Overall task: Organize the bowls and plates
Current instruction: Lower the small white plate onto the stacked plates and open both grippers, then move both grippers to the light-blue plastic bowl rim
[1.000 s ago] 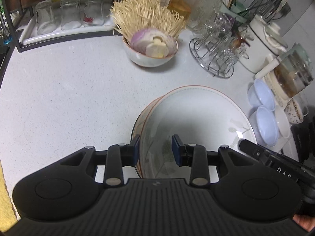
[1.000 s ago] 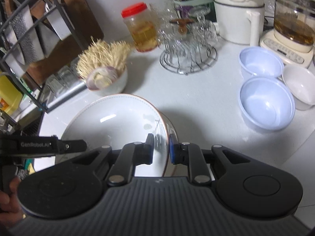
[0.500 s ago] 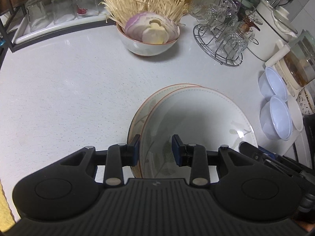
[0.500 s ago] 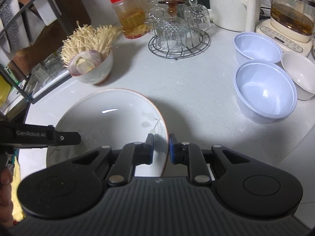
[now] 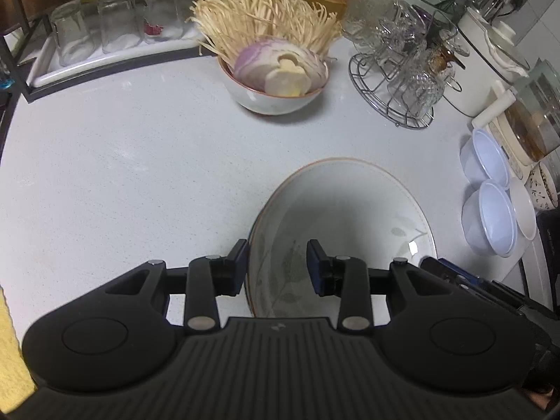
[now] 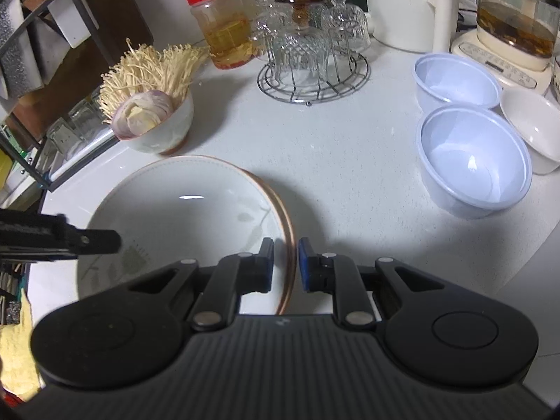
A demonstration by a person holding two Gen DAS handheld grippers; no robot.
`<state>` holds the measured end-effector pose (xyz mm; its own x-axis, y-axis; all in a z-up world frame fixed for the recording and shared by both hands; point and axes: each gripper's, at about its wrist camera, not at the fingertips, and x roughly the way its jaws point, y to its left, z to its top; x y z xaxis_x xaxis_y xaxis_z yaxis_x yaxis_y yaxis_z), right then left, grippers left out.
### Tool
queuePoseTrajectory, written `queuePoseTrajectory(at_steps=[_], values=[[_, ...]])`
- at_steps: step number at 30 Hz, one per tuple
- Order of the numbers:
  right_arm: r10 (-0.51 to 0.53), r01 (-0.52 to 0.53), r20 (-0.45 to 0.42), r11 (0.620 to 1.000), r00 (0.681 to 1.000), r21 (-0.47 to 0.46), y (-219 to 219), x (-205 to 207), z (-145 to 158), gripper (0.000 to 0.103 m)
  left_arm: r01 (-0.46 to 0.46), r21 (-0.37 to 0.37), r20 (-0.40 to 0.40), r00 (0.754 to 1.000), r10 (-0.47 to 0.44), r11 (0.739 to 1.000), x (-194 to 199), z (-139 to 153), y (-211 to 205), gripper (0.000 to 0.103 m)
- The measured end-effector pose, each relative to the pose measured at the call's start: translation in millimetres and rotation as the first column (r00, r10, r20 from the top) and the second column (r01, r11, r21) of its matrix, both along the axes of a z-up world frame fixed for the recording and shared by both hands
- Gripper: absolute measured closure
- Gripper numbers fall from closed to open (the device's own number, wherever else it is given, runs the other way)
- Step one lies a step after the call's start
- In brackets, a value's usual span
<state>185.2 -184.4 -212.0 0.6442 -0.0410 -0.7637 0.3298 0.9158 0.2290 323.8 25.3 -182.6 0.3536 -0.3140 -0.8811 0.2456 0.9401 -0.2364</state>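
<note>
A stack of two white plates with brown rims and a leaf pattern [image 5: 344,217] lies on the white counter [image 5: 122,175]; it also shows in the right wrist view [image 6: 182,213]. My left gripper [image 5: 278,267] straddles the stack's near left rim, with a clear gap between its fingers. My right gripper [image 6: 285,264] straddles the right rim, jaws slightly apart around it. Two pale blue plastic bowls [image 6: 474,161] and a small white bowl [image 6: 532,126] stand to the right.
A white bowl of enoki mushrooms and onion [image 5: 276,73] stands behind the plates. A wire rack of glass cups [image 6: 311,59], a red-lidded jar [image 6: 222,24], a white kettle [image 6: 409,7] and a glass brewer [image 6: 518,21] line the back. A tray of glasses [image 5: 112,35] stands far left.
The plate stack has come down level onto the counter, the top plate now seated over the lower one. My right gripper's jaws have opened a little around the rim.
</note>
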Motion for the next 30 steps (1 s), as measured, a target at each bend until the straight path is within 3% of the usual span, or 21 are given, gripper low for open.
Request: queuePoseTrajectory(at_steps=[3,10,21,30], values=[[0.001,-0.001,-0.001,1.0,1.0,0.011,0,0,-1,0.085,-0.01,-0.04,-0.001,1.0,0.01,0.999,-2,6,9,0.063],[0.01,-0.01,0.051,1.0,0.999,-0.012,0,-7,16,0.085,0.006,-0.052,0.077,0.997,-0.002,0.999,-17,39,6,0.063],[0.043,-0.037,0.199,0.999,0.979,-0.033,-8,-49,79,0.085,0.059,-0.104,0.222,0.974,-0.034,0.993,-68,111,-14,0.063],[0.064,-0.049,0.298,0.997,0.953,-0.057,-21,-97,123,0.085,0.083,-0.132,0.297,0.954,-0.04,0.988,-121,147,-30,0.063]])
